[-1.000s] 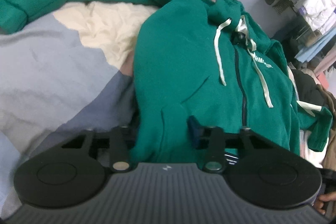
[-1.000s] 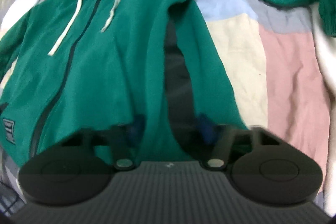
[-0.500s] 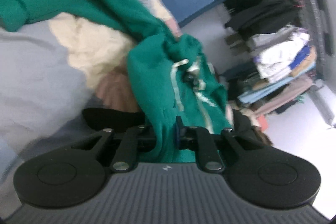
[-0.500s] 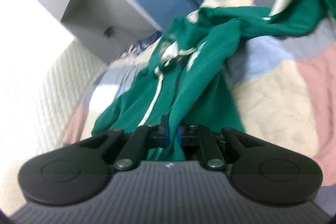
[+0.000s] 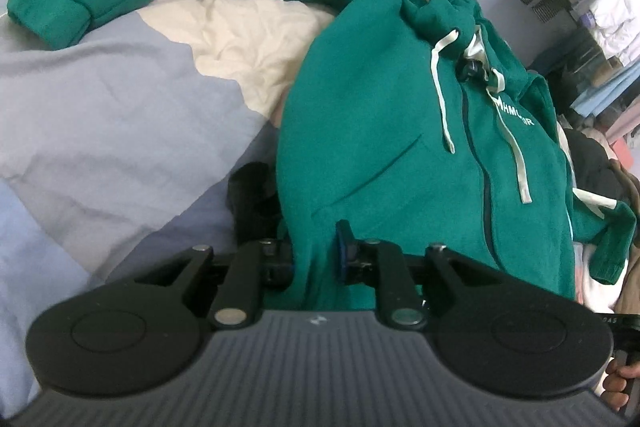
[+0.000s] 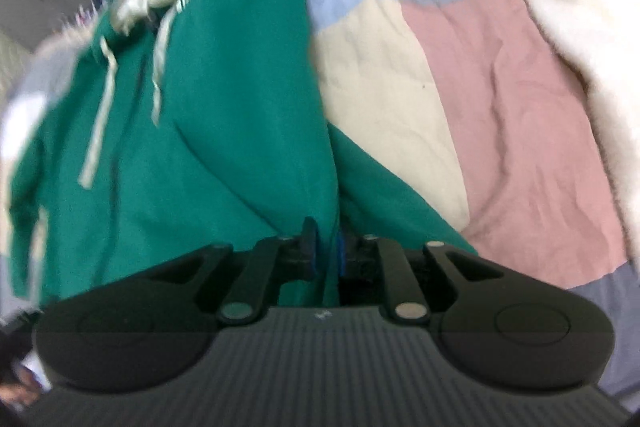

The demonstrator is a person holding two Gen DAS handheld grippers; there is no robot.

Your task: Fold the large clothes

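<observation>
Green hoodie (image 5: pixel 380 131) on the bed (image 5: pixel 120 115)
Left tool (image 5: pixel 316 255) and right tool (image 6: pixel 327 251) each pinch its hem, jaws just eased slightly.

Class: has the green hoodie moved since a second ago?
Yes. The green hoodie, earlier flat on the patchwork quilt, now rises off it in a bunched fold at the hem.

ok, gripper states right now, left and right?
Left gripper: jaws have just eased open slightly, still clamped on the green fleece zip hoodie hem.
Right gripper: likewise eased slightly, jaws nearly shut, pinching a fold of the same hoodie.
</observation>
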